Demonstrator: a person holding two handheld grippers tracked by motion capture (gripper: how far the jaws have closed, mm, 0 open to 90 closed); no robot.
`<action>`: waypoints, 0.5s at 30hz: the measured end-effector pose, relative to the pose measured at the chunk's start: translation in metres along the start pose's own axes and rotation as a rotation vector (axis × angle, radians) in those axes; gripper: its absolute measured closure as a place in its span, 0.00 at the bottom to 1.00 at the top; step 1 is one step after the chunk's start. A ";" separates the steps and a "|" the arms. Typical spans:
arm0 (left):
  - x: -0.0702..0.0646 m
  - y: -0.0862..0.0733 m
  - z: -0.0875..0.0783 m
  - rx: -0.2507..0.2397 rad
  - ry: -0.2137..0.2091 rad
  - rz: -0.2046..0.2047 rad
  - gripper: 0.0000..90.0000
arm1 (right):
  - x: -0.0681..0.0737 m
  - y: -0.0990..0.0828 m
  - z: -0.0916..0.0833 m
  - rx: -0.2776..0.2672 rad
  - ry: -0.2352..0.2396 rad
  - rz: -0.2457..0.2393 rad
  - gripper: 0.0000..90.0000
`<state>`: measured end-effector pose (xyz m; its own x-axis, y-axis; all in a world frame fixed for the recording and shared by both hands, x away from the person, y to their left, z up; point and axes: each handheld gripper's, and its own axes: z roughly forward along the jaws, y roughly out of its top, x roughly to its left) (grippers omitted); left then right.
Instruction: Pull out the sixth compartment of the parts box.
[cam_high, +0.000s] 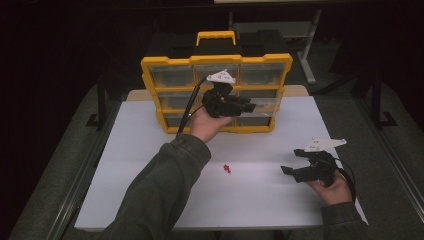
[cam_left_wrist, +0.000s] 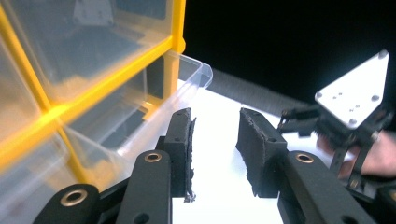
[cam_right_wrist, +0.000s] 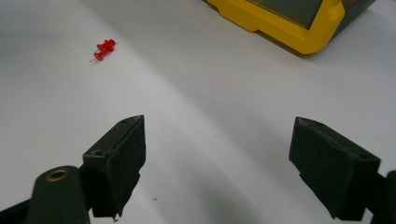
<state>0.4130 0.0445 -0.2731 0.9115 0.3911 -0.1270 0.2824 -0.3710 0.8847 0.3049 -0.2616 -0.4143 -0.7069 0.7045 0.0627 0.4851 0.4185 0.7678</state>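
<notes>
Left tongs (cam_high: 245, 106) are held up in front of the yellow organizer (cam_high: 216, 92), at the middle row of its clear drawers. In the left gripper view the two black pads (cam_left_wrist: 180, 151) stand apart with a narrow gap; nothing sits between them, only white worktop (cam_left_wrist: 219, 140) behind. One clear drawer (cam_left_wrist: 187, 77) is pulled partway out of the yellow frame, its rim jutting past the frame edge just beside the left-hand pad. Whether the pad touches the drawer cannot be told.

Right tongs (cam_high: 290, 170) rest low over the worktop (cam_high: 150, 150) near its right edge, well apart from the organizer. In the right gripper view (cam_right_wrist: 217, 158) the jaws are spread wide, empty, pointing toward the red pushpin (cam_right_wrist: 103, 48).

The pushpin (cam_high: 227, 168) lies on its side on the bare worktop, between the two hands, in front of the organizer and apart from it. Neither pair of tongs touches it.

The organizer stands upright at the back of the worktop, yellow handle (cam_high: 215, 36) on top. Drawer contents are not legible. The grey three-cornered plate (cam_left_wrist: 357, 91) of the right gripper appears at the right of the left gripper view.
</notes>
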 end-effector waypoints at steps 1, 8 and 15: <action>0.002 0.004 0.000 0.018 0.001 0.031 0.71 | 0.000 0.000 0.000 -0.003 0.000 0.005 0.20; 0.012 0.024 0.011 0.146 0.028 0.188 0.66 | -0.002 -0.001 -0.001 -0.003 0.005 0.004 0.20; 0.021 0.029 0.026 0.257 0.029 0.262 0.63 | -0.003 -0.002 -0.002 -0.007 0.009 0.011 0.20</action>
<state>0.4479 0.0202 -0.2615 0.9550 0.2774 0.1051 0.1098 -0.6598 0.7433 0.3053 -0.2659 -0.4143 -0.7062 0.7039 0.0762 0.4889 0.4071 0.7715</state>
